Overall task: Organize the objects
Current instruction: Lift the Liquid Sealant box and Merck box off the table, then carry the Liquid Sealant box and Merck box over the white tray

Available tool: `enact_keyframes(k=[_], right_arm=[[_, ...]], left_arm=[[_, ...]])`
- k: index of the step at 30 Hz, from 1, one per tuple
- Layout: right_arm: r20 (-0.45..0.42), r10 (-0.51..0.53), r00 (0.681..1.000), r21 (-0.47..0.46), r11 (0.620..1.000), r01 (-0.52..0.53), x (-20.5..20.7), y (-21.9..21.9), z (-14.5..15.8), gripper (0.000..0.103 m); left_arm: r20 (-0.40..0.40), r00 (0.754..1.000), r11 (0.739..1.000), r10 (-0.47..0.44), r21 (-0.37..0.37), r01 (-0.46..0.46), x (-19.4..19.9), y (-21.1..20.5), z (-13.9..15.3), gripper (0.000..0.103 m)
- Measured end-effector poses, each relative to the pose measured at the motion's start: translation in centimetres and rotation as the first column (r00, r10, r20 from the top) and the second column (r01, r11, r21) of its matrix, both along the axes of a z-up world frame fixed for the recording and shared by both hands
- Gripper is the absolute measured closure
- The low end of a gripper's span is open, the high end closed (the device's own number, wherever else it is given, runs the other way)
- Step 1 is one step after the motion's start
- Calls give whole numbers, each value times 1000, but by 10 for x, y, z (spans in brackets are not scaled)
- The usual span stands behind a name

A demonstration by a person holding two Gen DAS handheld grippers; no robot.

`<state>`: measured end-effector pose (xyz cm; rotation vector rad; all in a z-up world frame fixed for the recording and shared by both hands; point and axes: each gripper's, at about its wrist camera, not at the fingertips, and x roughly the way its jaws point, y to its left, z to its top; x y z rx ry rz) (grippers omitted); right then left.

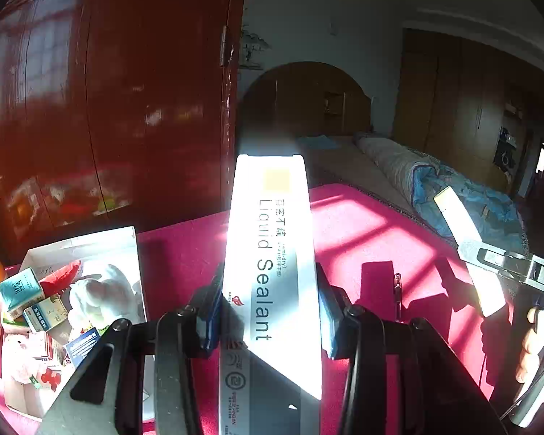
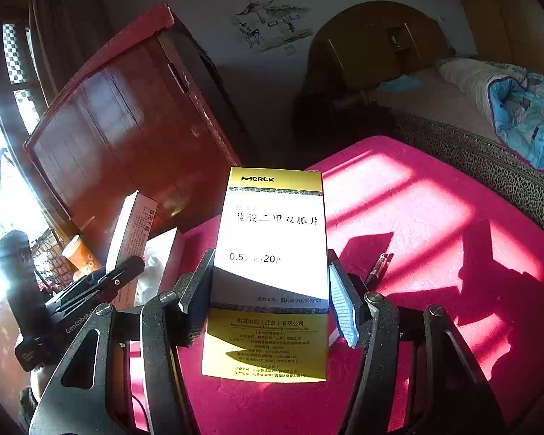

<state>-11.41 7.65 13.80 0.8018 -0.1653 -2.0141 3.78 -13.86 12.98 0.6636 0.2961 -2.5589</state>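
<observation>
Clamping hard, left gripper (image 1: 268, 311) grips the Liquid Sealant box (image 1: 272, 253) above the pink table (image 1: 380, 239) | right gripper (image 2: 272, 290) pinches the Merck medicine box (image 2: 272, 253) over the table's middle | pen (image 2: 379, 267) just beyond | white tray (image 1: 101, 239) of packets at the left edge.

Pen (image 1: 398, 291) on table (image 1: 380, 224), open box (image 1: 90, 250) at left, cabinet (image 1: 127, 90) behind, bed (image 1: 399, 166) beyond

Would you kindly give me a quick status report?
Left gripper shut on sealant box. Right gripper shut on pill box. Pen ahead on cloth.
</observation>
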Motion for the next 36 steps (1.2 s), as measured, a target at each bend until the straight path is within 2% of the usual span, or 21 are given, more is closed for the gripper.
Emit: enact_keyframes(k=[11, 19, 27, 36], right_arm=[[-17, 85, 996, 13, 996, -85, 27, -33, 12, 46], [-29, 166, 986, 8, 986, -165, 49, -71, 30, 46], [18, 255, 967, 12, 967, -255, 67, -115, 31, 46], [46, 309, 950, 44, 949, -311, 88, -160, 30, 46]], left_arm=[[-67, 995, 997, 74, 40, -72, 54, -22, 2, 61], [-87, 990, 993, 112, 38, -109, 89, -36, 1, 61], [-107, 979, 984, 175, 56, -170, 126, -53, -2, 61], [-105, 964, 968, 242, 93, -233, 163, -74, -17, 60]])
